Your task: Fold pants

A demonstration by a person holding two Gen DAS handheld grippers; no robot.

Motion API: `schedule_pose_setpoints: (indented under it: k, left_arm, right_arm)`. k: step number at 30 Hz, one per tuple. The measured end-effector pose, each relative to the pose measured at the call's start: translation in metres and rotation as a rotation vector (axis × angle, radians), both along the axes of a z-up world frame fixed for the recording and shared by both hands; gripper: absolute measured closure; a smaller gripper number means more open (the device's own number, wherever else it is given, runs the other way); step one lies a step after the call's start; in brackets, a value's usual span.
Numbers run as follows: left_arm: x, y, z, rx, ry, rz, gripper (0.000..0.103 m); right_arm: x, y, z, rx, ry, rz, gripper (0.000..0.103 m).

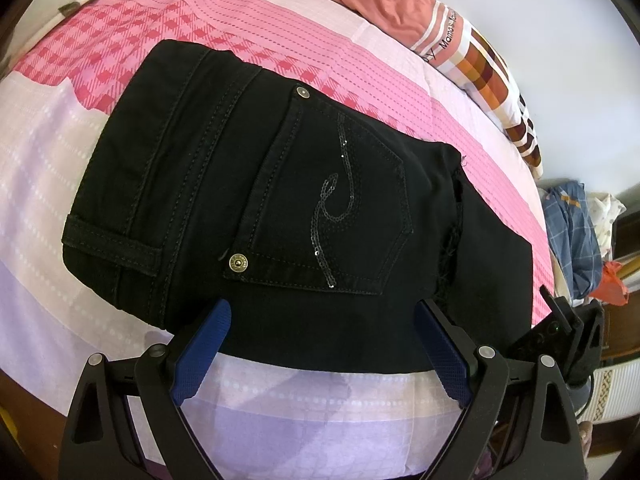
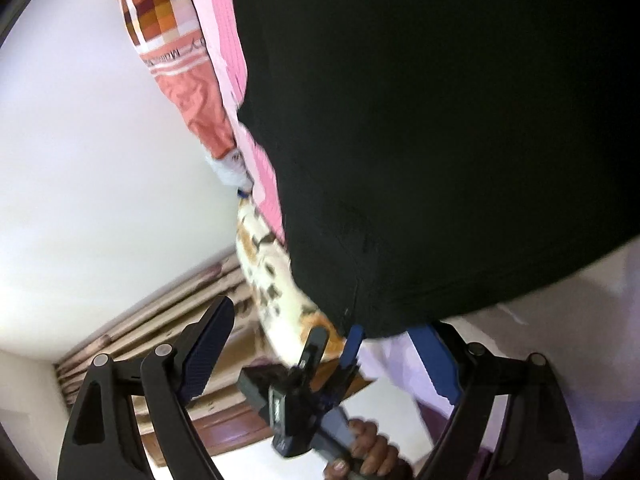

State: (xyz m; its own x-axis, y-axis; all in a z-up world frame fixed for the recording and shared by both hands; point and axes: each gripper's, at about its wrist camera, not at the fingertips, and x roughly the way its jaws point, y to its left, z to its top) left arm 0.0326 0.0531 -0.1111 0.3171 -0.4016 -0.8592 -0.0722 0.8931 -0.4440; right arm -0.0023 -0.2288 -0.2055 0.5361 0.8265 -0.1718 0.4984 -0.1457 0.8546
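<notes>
Black jeans (image 1: 248, 200) lie folded on the pink and lilac bedsheet (image 1: 280, 412), back pocket with a sequin swirl facing up. My left gripper (image 1: 322, 344) is open and empty, its blue pads at the near edge of the jeans. In the right wrist view the black jeans (image 2: 440, 140) fill the upper right. My right gripper (image 2: 320, 356) is open and empty, tilted sideways at the jeans' edge. The left gripper (image 2: 332, 354) and the hand holding it show between the right fingers. The right gripper's body shows at the right edge of the left wrist view (image 1: 560, 328).
An orange and plaid quilt (image 1: 440, 28) lies at the far side of the bed. A pile of clothes (image 1: 576, 236) sits beyond the bed's right end. A floral pillow (image 2: 276, 280) and a white wall (image 2: 100, 160) show in the right wrist view.
</notes>
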Motion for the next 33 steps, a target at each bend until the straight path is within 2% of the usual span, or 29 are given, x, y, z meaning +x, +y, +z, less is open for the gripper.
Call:
schedule_pose_setpoints:
  k: [3,6,9,13,15,16,17,18,19,20,22,28,30,33]
  left_arm:
    - [0.000,0.000,0.000,0.001,-0.002,-0.001,0.010]
    - [0.000,0.000,0.000,0.006,-0.001,-0.001,0.010]
    - [0.000,-0.001,0.000,0.016,-0.002,-0.006,0.010]
    - [0.000,-0.003,0.000,0.014,-0.005,-0.004,0.010]
    - [0.000,-0.003,-0.001,0.020,-0.005,-0.008,0.010]
    - [0.000,-0.004,-0.001,0.024,-0.005,-0.011,0.010]
    - [0.000,-0.004,-0.001,0.026,-0.006,-0.012,0.010]
    - [0.000,-0.004,-0.001,0.026,-0.006,-0.012,0.010]
    - [0.001,-0.003,-0.001,0.025,-0.005,-0.011,0.010]
    - [0.000,-0.004,-0.001,0.024,-0.005,-0.010,0.010]
    - [0.000,-0.003,-0.001,0.019,-0.005,-0.009,0.010]
    - [0.000,-0.002,-0.001,0.021,-0.003,-0.012,0.010]
    - [-0.001,-0.002,-0.001,0.017,-0.002,-0.007,0.010]
    - [-0.001,-0.002,-0.001,0.017,-0.003,-0.008,0.010]
  right_arm:
    - [-0.001,-0.004,0.002,-0.020,-0.014,-0.049,0.018]
    - [0.005,0.000,0.004,-0.066,-0.035,-0.039,0.017]
    - [0.000,0.010,0.000,-0.069,-0.033,-0.040,0.017]
    - [-0.002,0.012,0.000,-0.097,-0.042,-0.097,0.017]
    - [0.002,0.014,0.001,-0.114,-0.064,-0.073,0.017]
    - [0.005,0.014,0.003,-0.134,-0.075,-0.043,0.027]
    - [0.008,0.015,0.006,-0.170,-0.079,-0.003,0.063]
    - [0.010,0.016,0.007,-0.217,-0.069,0.039,0.088]
    - [0.011,0.017,0.002,-0.256,-0.041,0.082,0.094]
    - [0.008,0.017,-0.004,-0.256,-0.018,0.080,0.098]
    - [0.007,0.016,-0.006,-0.260,-0.027,0.083,0.098]
    - [0.010,0.015,0.038,-0.371,-0.167,0.134,0.098]
    - [0.009,0.014,0.039,-0.380,-0.167,0.147,0.098]
    - [0.008,0.015,0.027,-0.332,-0.137,0.133,0.098]
